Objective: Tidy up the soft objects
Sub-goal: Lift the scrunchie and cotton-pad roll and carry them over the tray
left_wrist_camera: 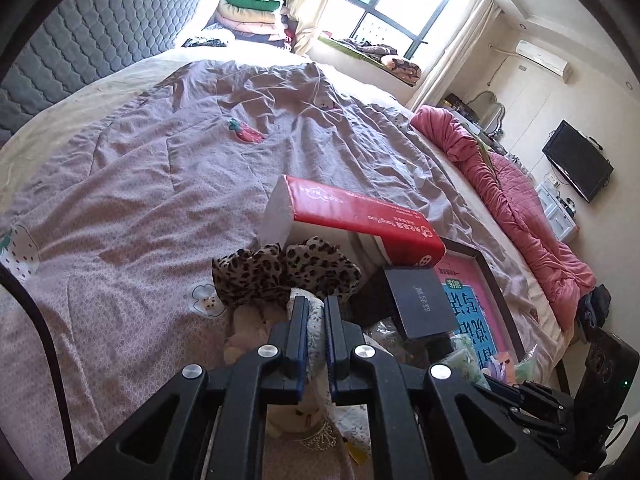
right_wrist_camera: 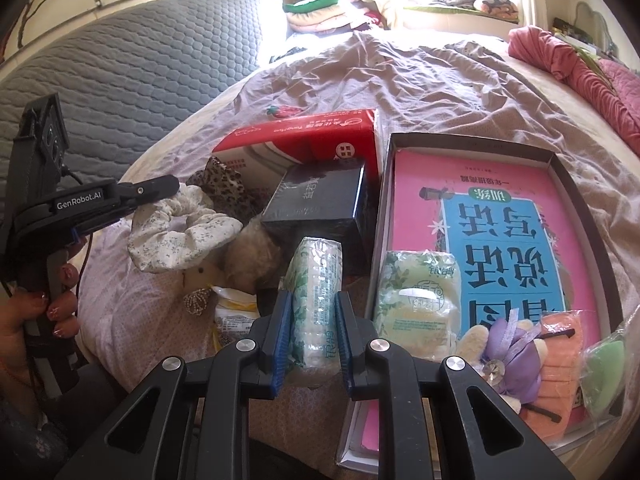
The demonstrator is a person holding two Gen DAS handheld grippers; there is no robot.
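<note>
Right gripper (right_wrist_camera: 312, 332) clamped on tissue pack (right_wrist_camera: 316, 304), low centre; left gripper (right_wrist_camera: 136, 200) pinching floral scrunchie (right_wrist_camera: 180, 236), centre left. Carry both rightward into tray (right_wrist_camera: 576, 192), squeezing gently.

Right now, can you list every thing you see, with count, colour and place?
quilt: one, mauve, over the bed
tray: one, dark rim, on the quilt
book: one, pink and blue, in the tray
red pack: one, red and white, left of the tray
dark box: one, against the red pack
leopard scrunchie: one, beside the red pack
green packet: one, in the tray
left gripper: shut on white scrunchie
right gripper: shut on tissue pack
hand: one, on the left gripper's handle
</note>
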